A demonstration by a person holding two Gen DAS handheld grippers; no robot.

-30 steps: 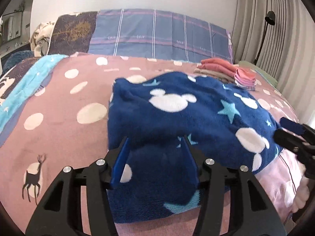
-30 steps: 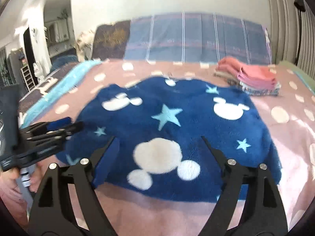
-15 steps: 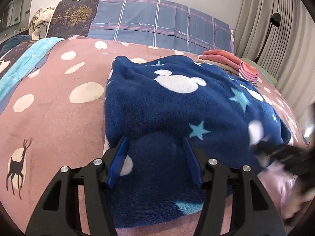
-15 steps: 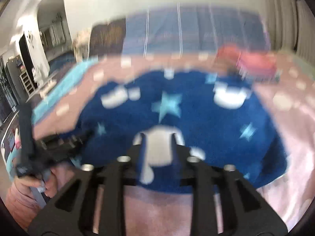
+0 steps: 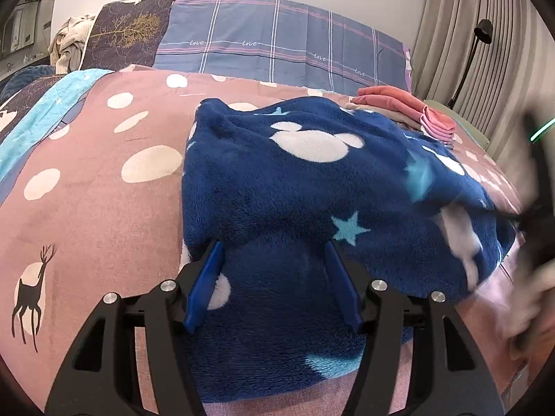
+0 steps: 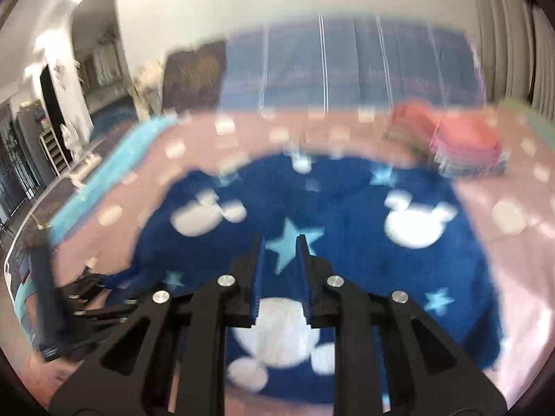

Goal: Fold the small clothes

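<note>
currently, left wrist view: navy fleece garment (image 5: 312,180) with white mouse-head shapes and pale blue stars lies spread on the pink spotted bedspread (image 5: 97,208). left gripper (image 5: 274,253) sits low over the garment's near edge, jaws standing apart with fleece between the blue pads (image 5: 204,284); pads do not visibly pinch the cloth. a raised fold of fleece sits just beyond the fingertips. stack of folded pink clothes (image 5: 409,107) lies behind the garment, near the plaid pillow (image 5: 277,41). curtain (image 5: 461,27) and a black lamp (image 5: 482,31) on the far side. right edge of this view is blurred: a dark shape at the garment's corner, cannot resolve it.

right wrist view (motion-blurred): right gripper (image 6: 279,242) over the middle of the same navy garment (image 6: 347,215), jaws narrow and closing, a slim gap remaining. a pale star shows through the gap; cannot tell whether fleece is caught between the pads. left gripper (image 6: 86,294) visible at the garment's left edge, blurred. folded pink stack (image 6: 461,142) beyond, on the bedspread (image 6: 513,242).
</note>
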